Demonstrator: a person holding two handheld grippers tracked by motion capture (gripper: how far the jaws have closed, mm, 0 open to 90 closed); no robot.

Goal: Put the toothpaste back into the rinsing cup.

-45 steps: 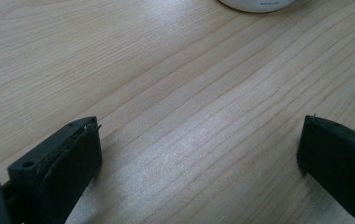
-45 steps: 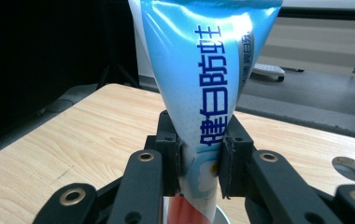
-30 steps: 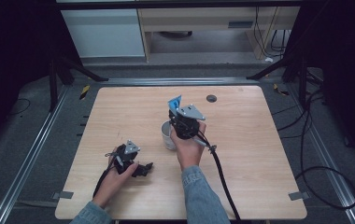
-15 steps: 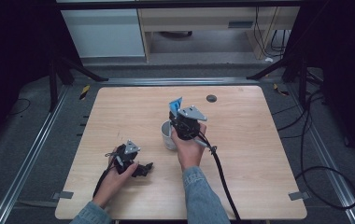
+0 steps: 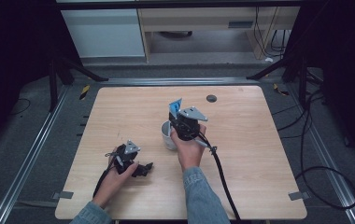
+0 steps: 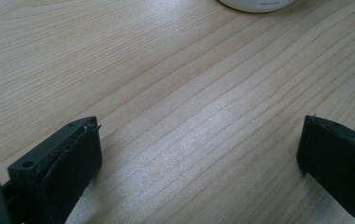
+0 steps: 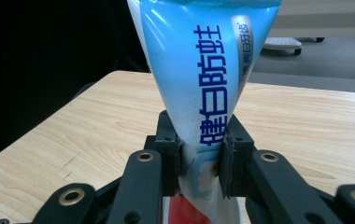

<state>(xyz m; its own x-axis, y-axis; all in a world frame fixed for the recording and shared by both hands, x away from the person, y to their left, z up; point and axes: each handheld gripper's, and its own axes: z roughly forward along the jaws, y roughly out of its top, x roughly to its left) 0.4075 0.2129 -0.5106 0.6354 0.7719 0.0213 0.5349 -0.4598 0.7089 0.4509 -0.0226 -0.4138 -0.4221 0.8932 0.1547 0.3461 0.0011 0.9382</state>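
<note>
Bare tabletop (image 5: pixel 269 154) around tube (image 7: pixel 203 79), perhaps above cup (image 5: pixel 167 135).

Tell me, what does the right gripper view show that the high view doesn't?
Right gripper view: dark blue print on the blue toothpaste tube, with the right gripper shut on the tube's narrow part.

High view: the left gripper resting on the table, both of the person's forearms, and the dark floor around.

Both: the tube upright in the right gripper above the white cup, and the wooden table.
</note>
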